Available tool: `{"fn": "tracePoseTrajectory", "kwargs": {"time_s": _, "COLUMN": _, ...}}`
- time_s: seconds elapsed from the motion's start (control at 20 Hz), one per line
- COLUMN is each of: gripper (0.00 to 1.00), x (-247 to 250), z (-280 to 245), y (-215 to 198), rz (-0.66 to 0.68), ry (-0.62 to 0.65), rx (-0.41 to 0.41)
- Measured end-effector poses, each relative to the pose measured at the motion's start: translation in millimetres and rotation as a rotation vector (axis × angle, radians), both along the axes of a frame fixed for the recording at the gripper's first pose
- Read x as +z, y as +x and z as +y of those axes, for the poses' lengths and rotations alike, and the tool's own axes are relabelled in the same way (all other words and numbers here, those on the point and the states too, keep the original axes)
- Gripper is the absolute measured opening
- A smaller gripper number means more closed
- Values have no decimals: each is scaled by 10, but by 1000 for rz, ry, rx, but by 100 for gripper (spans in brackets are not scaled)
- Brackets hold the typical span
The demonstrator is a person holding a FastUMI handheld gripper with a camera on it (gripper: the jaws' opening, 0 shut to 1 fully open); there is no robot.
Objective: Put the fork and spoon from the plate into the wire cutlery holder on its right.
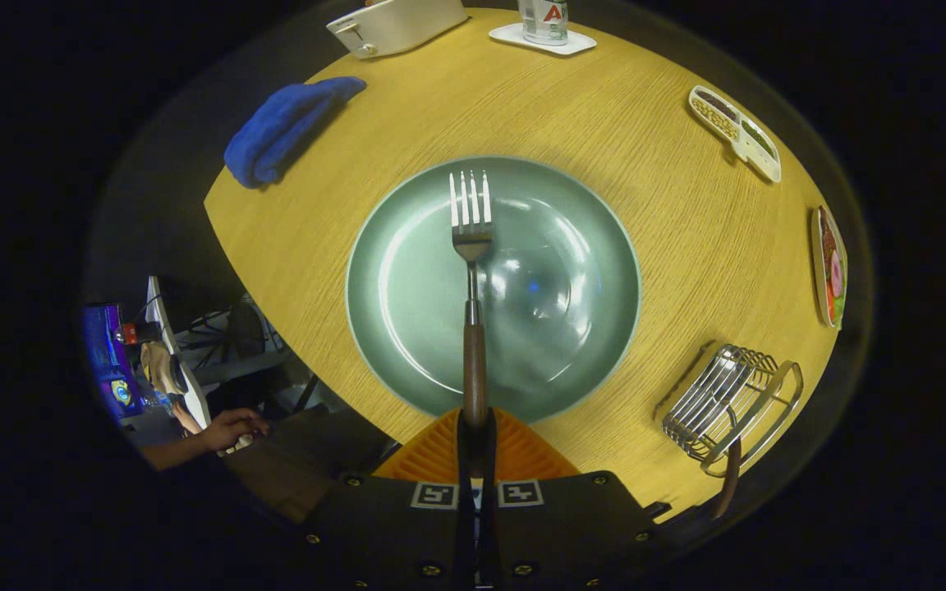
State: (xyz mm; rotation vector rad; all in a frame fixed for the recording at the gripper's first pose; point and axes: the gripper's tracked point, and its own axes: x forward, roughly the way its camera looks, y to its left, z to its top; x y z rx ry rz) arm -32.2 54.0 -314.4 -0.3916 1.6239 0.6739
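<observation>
In the gripper view, the gripper (474,435) held the fork (471,271) by the end of its brown wooden handle. Both fingers were pressed close together on the handle, one on each side. The fork stuck straight out ahead of the fingers, with its long line running the same way the fingers pointed. Its metal prongs were at the far end, over the green plate (407,328). It looked lifted up off the plate, but that was hard to be sure of.

The plate looked bare under the fork. No spoon lay on it.

The wire cutlery holder (727,406) sat on the round wooden table (645,148), off to the right of the fingers and just beside the plate's rim. A brown handle (729,484) stuck out of the holder toward the table edge. That was probably the spoon, already put away, though its bowl was hidden.

So the fork was likely the last thing left. The holder lay to the right of the fork, so the gripper would need to swing that way and tip the fork to slide it in.

Farther off were a blue cloth (280,127), a white toaster (395,25), a can on a coaster (544,20), and two snack dishes (734,131). A person's hand (231,428) rested below the table.
</observation>
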Motion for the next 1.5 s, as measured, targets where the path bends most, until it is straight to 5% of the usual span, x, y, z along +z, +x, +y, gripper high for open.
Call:
{"fn": "tracePoseTrajectory", "kwargs": {"time_s": 0.5, "gripper": 3, "x": 807, "z": -981, "y": 97, "rz": 46, "ry": -132, "rx": 59}}
{"fn": "tracePoseTrajectory", "kwargs": {"time_s": 0.75, "gripper": 3, "x": 1114, "z": -1536, "y": 15, "rz": 90, "ry": -175, "rx": 13}}
{"fn": "tracePoseTrajectory", "kwargs": {"time_s": 1.0, "gripper": 3, "x": 1242, "z": -1942, "y": -6, "rz": 126, "ry": -215, "rx": -38}}
{"fn": "tracePoseTrajectory", "kwargs": {"time_s": 1.5, "gripper": 3, "x": 1176, "z": -2467, "y": 143, "rz": 206, "ry": -342, "rx": 1}}
